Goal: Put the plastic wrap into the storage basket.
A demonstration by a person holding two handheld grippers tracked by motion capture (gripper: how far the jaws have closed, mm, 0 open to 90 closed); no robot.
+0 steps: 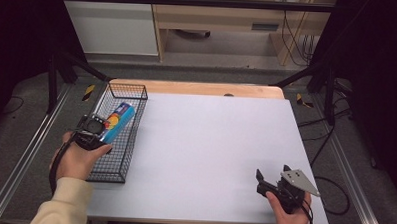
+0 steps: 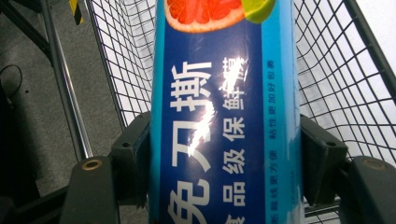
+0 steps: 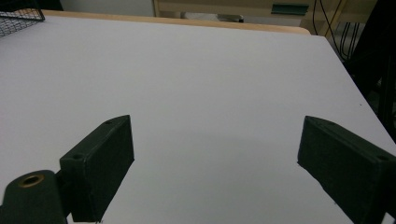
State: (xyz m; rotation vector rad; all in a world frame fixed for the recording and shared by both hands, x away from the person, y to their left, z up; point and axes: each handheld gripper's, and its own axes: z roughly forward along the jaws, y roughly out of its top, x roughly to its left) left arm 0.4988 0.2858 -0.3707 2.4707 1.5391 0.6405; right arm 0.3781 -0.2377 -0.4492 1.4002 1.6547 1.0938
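**Blue box held over the wire basket, other hand parked**

Starting at the left: the left gripper (image 1: 97,130) is clamped on a long blue box (image 1: 117,120) with citrus fruit printed on it, looks like cling film. In the left gripper view the two black pads press on its long sides, so it's a firm hold across the narrow width. The box sits over the black wire basket (image 1: 115,175) at the table's left edge, inside its outline, and I can't tell if it touches the mesh floor. Its long axis runs straight out from the jaws, roughly along the basket's length toward the far end. So whichever way this goes, down or out, it's the left hand's job; the box just needs to stay lined up with the basket walls.

Across the bare white table (image 1: 210,142), well apart at the near right corner, the right gripper (image 1: 269,187) has its jaws wide apart with nothing between them.
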